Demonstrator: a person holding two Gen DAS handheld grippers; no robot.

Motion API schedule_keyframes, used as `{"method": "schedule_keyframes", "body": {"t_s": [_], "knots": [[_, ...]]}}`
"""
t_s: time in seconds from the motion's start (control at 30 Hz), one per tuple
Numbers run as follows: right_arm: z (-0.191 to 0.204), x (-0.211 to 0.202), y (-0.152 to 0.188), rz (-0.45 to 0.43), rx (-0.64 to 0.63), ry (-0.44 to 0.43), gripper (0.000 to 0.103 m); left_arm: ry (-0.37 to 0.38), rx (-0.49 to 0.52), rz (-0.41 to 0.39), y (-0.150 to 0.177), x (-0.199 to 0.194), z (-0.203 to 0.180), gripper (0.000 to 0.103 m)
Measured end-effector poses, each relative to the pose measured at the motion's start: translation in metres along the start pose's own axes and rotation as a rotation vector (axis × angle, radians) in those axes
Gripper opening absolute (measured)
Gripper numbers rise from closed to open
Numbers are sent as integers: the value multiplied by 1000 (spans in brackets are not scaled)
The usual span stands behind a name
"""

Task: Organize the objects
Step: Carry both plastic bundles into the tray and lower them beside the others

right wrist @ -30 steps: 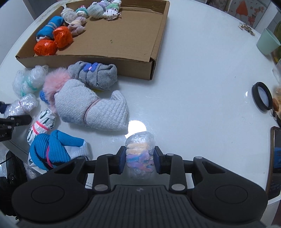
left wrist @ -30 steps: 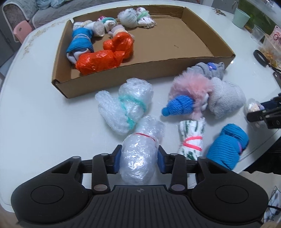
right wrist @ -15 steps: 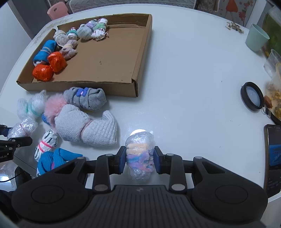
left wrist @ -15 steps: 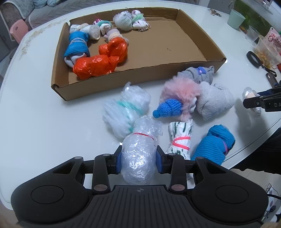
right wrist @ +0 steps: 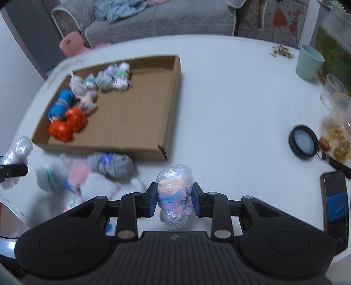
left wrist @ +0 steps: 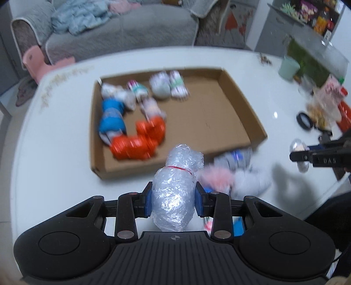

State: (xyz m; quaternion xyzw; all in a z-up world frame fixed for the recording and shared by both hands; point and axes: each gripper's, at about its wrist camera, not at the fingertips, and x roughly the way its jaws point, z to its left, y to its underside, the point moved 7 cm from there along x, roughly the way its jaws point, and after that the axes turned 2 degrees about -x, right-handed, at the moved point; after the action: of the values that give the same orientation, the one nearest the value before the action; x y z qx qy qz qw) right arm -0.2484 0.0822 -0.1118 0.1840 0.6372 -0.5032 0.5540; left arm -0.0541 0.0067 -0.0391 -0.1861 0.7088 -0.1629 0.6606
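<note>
Between the blue pads of the left gripper (left wrist: 173, 202) a clear plastic-wrapped bundle tied with a red band (left wrist: 175, 188) is pinched above the table, near the front wall of the shallow brown cardboard box (left wrist: 241, 122). A smaller clear-wrapped bundle of pastel fabric (right wrist: 175, 197) is pinched likewise in the right gripper (right wrist: 174, 200), with the box at about 10 o'clock in the right wrist view. The step in hand is judged to be carrying both bundles to the box. Each should be lifted clear of the front wall and set on bare cardboard at the box's 3 o'clock side, apart from the orange foil bundles (left wrist: 140, 140). The crinkly wrap may slip, so firm pressure is advised. The glossy white round table (right wrist: 230, 105) is bordered at 12 o'clock by a grey sofa (right wrist: 175, 19); a mint green cup (right wrist: 309, 62) stands at 2 o'clock.
</note>
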Motion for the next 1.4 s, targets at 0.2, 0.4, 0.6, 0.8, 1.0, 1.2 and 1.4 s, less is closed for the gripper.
{"method": "schedule_keyframes", "body": {"t_s": [0.2,0.4,0.6,0.8,1.0,1.2,1.4], "knots": [[15,-8,-39,-77,-9,-75,29,-25,8,-66,-44,-6,9,42],[29,-3,-92,-141,-24,-128,29,-13,25,-106,-83,12,3,42],[43,22,-143,-165,-66,-139,29,62,-25,-112,-112,54,-8,42],[50,59,-169,-146,-78,-148,29,91,-46,-100,-135,103,-22,42],[46,87,-180,-118,-89,-114,29,111,-63,-85,-148,145,-33,42],[38,102,-187,-94,-80,-108,29,125,-96,-99,-157,167,-39,43],[37,117,-186,-62,-91,-101,30,111,-106,-91,-155,186,-36,43]]}}
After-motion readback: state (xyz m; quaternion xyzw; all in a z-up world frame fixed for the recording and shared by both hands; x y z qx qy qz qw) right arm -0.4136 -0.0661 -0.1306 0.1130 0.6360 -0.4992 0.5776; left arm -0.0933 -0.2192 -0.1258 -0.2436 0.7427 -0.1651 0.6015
